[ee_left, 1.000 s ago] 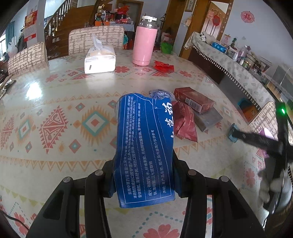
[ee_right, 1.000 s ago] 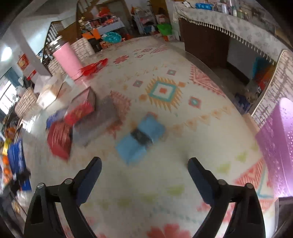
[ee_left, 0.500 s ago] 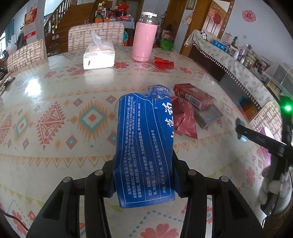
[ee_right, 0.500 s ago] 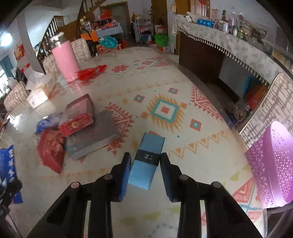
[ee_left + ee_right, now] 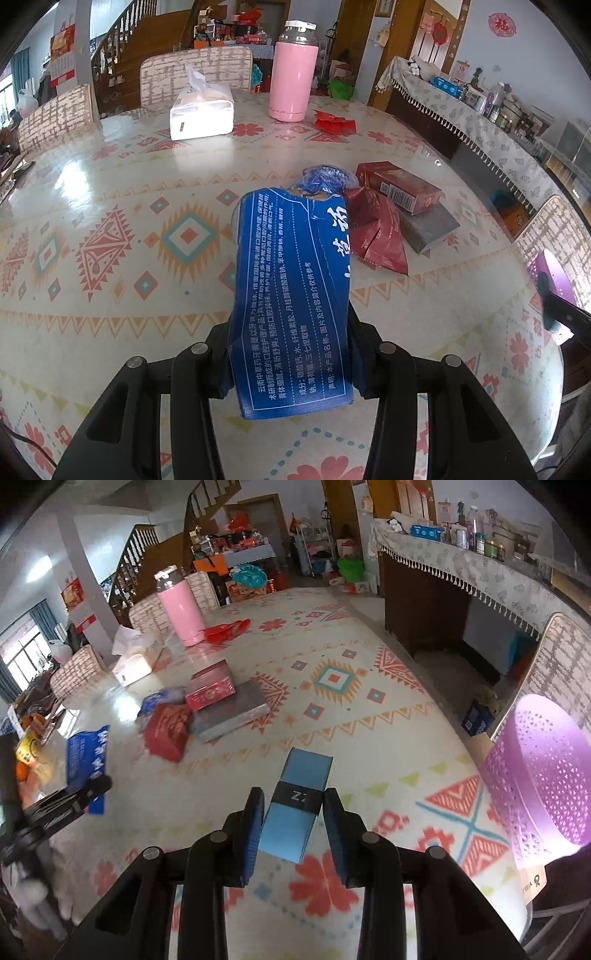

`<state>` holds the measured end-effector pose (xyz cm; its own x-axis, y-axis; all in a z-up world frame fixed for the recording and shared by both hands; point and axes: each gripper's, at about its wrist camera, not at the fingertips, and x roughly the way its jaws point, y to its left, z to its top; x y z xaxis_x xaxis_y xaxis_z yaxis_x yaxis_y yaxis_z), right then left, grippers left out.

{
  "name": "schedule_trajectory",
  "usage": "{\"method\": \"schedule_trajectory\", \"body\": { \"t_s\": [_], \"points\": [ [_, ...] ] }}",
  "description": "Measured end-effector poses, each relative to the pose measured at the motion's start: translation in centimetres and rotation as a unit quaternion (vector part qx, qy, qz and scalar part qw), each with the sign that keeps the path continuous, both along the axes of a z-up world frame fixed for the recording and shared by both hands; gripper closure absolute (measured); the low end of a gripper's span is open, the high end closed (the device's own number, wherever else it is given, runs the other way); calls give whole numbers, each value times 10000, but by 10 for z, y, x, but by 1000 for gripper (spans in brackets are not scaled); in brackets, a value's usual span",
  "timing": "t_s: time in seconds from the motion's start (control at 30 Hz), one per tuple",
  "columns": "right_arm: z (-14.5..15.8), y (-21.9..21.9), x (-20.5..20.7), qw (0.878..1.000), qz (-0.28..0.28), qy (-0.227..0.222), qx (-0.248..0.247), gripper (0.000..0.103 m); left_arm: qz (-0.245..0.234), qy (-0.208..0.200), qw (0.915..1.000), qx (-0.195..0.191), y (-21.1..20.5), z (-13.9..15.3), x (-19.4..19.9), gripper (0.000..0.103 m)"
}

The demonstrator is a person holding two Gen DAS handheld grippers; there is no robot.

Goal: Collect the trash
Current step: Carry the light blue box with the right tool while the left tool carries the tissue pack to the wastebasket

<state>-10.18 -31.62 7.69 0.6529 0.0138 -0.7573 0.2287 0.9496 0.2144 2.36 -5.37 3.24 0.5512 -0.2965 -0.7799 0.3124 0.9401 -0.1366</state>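
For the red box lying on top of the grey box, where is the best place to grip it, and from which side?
Grip the red box across its two long side faces near the middle, coming from above. It lies flat on the grey box, so those sides are exposed.

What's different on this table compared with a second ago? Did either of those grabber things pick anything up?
Yes. The right gripper, open above the table a second ago, has closed on the light blue box and lifted it toward the purple basket. The left gripper holds the dark blue box just as before. The red packets, pink bottle and tissue pack have not moved.
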Motion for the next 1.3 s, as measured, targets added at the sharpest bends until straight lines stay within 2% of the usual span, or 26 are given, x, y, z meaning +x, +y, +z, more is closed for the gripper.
{"method": "schedule_trajectory", "body": {
  "t_s": [0.27,0.47,0.6,0.77,1.03,1.3],
  "points": [
    [8,-10,-47,9998,-48,-141,134,67,-5,-63,9999,111,-4,-2,-2,57],
    [15,-24,-82,9989,-132,-401,182,67,44,-164,9993,340,-12,-4,-6,57],
    [17,-33,-100,9981,-169,-537,251,67,73,-243,9990,367,-17,7,-12,57],
    [14,-43,-111,9971,-194,-648,336,67,-107,-260,9993,265,-27,24,-39,57],
    [1,-54,-117,9954,-200,-708,613,67,-488,-774,9920,871,-69,46,-88,57],
    [-3,-76,-130,9933,-352,-833,717,67,-835,-936,9859,1105,-104,52,-111,57]
  ]
}}
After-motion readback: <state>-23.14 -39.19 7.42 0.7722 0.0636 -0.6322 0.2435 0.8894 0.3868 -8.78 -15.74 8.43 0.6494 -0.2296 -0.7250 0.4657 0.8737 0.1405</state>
